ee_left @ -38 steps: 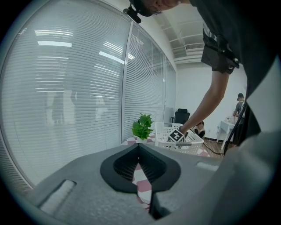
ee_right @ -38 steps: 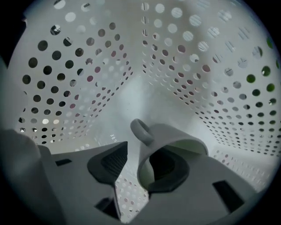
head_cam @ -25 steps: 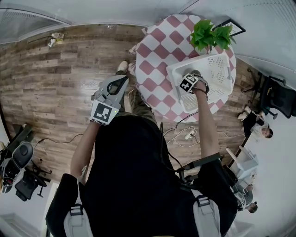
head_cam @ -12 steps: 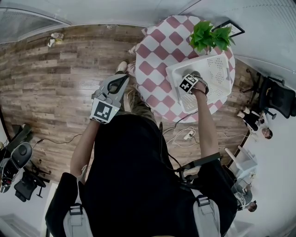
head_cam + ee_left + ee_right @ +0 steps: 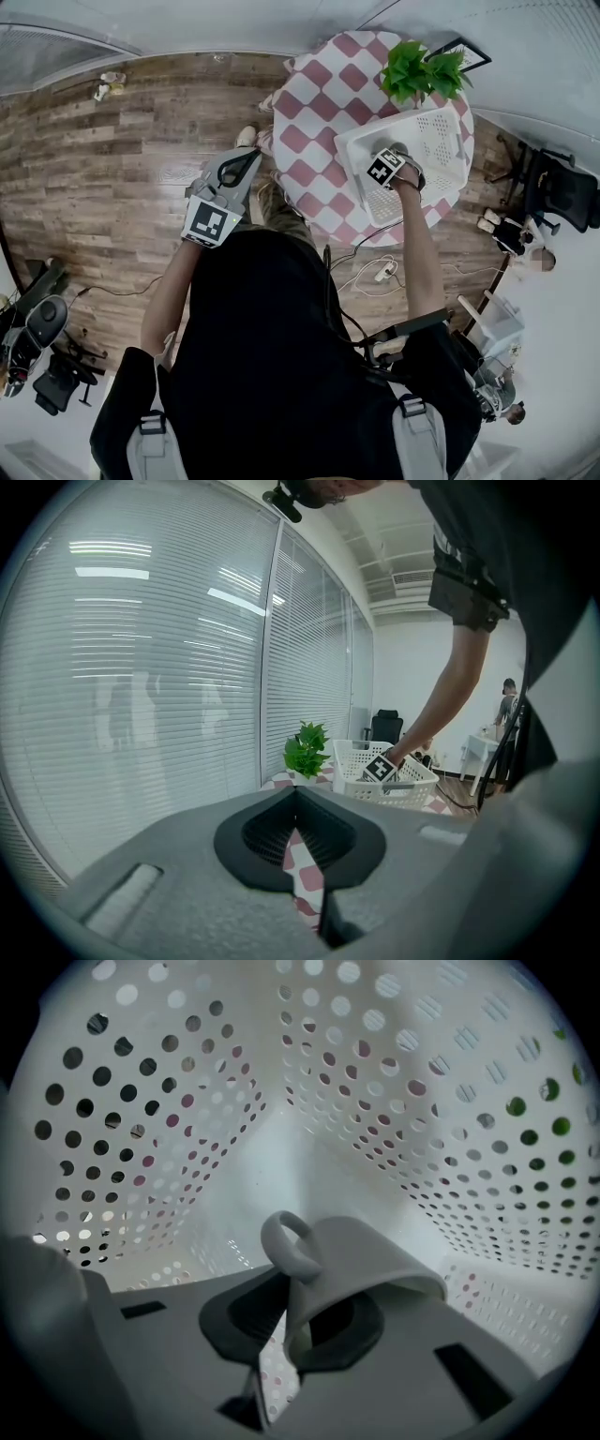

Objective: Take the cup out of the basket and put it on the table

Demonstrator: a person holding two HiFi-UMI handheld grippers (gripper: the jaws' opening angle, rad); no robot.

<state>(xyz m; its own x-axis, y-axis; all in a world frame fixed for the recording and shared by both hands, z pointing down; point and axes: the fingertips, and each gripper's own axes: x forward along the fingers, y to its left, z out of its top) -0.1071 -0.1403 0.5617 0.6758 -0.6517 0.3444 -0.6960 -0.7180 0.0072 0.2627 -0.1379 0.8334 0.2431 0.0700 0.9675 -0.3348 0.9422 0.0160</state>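
white loop-handled cup point(image 5: 370, 1260), wall tight in closed right hand-held gripper point(image 5: 289, 1312); left hand-held gripper point(image 5: 300, 827) closed

The left tongs point(image 5: 242, 167) are held left of centre, jaws together and empty, tilted slightly downward. The right arm point(image 5: 424, 248) is stretched to the upper right, the right tongs point(image 5: 284, 1335) pointed steeply down and clamped on the wall of the cup point(image 5: 366, 1260).

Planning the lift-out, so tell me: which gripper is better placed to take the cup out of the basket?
Right. The right gripper is inside the basket, shut on the wall of the cup. The left gripper is shut, empty, over the floor beside the table.
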